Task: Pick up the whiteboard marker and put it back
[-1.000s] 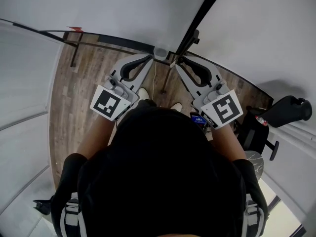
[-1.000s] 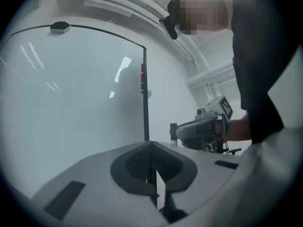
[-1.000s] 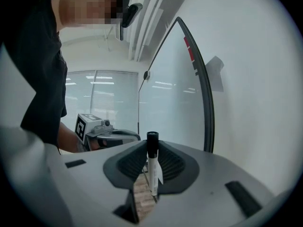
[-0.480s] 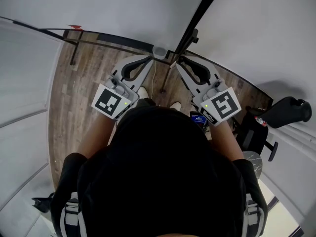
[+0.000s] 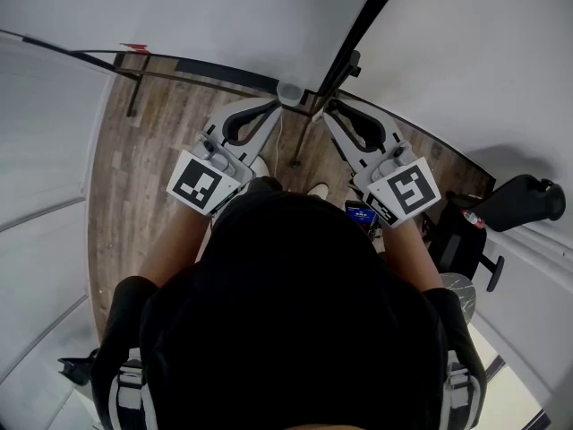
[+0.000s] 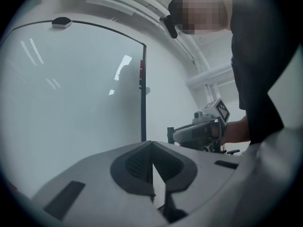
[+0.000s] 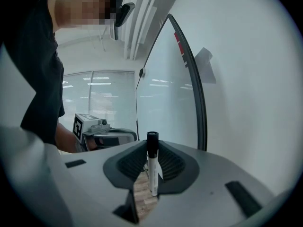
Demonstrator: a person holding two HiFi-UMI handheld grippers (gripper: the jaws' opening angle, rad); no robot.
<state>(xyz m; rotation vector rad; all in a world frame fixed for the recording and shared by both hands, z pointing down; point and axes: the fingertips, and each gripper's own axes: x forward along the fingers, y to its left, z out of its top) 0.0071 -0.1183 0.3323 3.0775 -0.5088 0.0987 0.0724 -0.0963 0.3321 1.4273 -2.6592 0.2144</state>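
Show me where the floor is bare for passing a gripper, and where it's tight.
Bare wood floor lies left of the left gripper, below the whiteboard's edge. Tight: between the grippers at the stand pole, and beside the right gripper near the black chair.

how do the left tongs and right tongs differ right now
The right tongs are shut on a whiteboard marker, its black cap toward the tips; the left tongs are shut with nothing between them. The left cube and right cube carry different square patterns. Both tongs point toward the whiteboard.
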